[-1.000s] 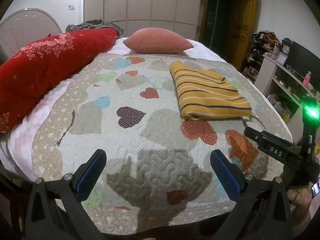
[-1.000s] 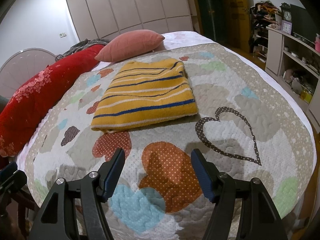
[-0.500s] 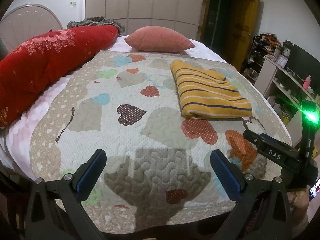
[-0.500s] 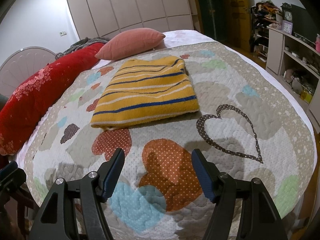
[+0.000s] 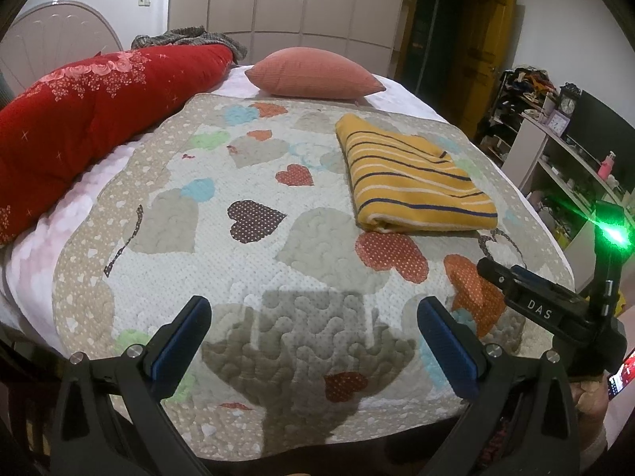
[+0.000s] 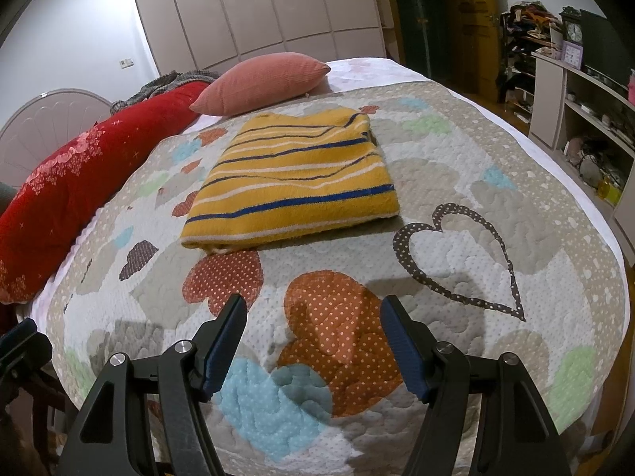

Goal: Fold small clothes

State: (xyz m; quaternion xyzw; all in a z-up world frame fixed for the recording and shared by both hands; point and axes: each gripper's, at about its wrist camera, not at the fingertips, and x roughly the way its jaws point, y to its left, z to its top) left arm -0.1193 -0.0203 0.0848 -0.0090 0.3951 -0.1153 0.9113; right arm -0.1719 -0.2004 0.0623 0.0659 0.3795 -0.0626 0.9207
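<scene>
A yellow garment with blue and white stripes (image 5: 412, 182) lies folded into a flat rectangle on the heart-patterned quilt (image 5: 254, 261); it also shows in the right wrist view (image 6: 293, 186). My left gripper (image 5: 313, 317) is open and empty, above the near edge of the quilt, well short of the garment. My right gripper (image 6: 313, 317) is open and empty, a little in front of the garment's near edge. The right gripper's body (image 5: 555, 309) shows at the right of the left wrist view.
A long red cushion (image 5: 79, 119) lies along the bed's left side and a pink pillow (image 5: 313, 73) at its head. White shelves (image 6: 583, 111) with clutter stand to the right of the bed. Wardrobe doors (image 6: 254, 12) line the back wall.
Both grippers have drawn back slightly toward the foot of the bed and stayed open. The folded garment has not moved.
</scene>
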